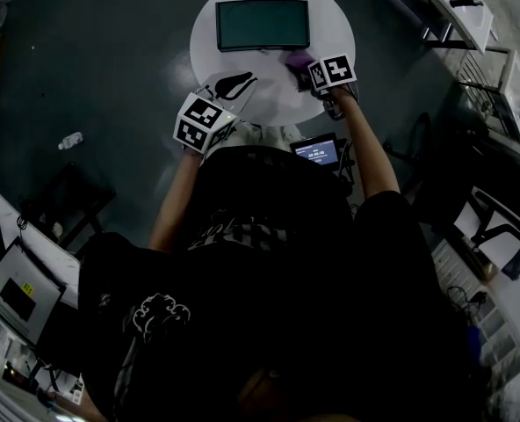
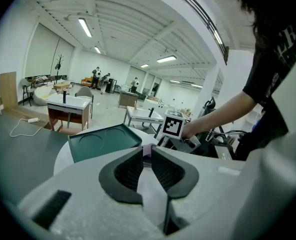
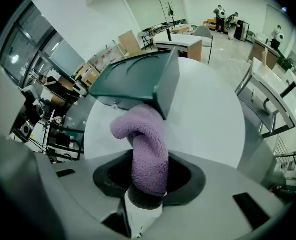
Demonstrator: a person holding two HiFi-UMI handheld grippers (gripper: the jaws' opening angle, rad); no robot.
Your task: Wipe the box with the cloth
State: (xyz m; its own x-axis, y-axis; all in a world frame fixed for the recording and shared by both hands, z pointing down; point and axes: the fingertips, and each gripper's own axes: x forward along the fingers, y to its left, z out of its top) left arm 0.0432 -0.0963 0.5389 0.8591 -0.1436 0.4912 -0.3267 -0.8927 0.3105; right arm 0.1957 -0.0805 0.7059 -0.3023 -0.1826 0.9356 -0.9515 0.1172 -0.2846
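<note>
The person's right arm (image 1: 371, 152) stretches out over the near edge of the round white counter (image 1: 335, 26). Its right tool (image 1: 304, 67) is clamped tight on a purple cloth (image 3: 148, 144), whose loose end flops against the near right corner of the dark green box (image 1: 262, 25). The box sits toward the counter's far edge, with two shallow round hollows in its top. The left arm is bent in closer. The left tool (image 1: 229, 86) is at the near left edge, its jaws drawn almost together with nothing between them.

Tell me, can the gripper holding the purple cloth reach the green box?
Probably yes: the right gripper holds the purple cloth right by the green box, and nothing on the white table stands between them.
</note>
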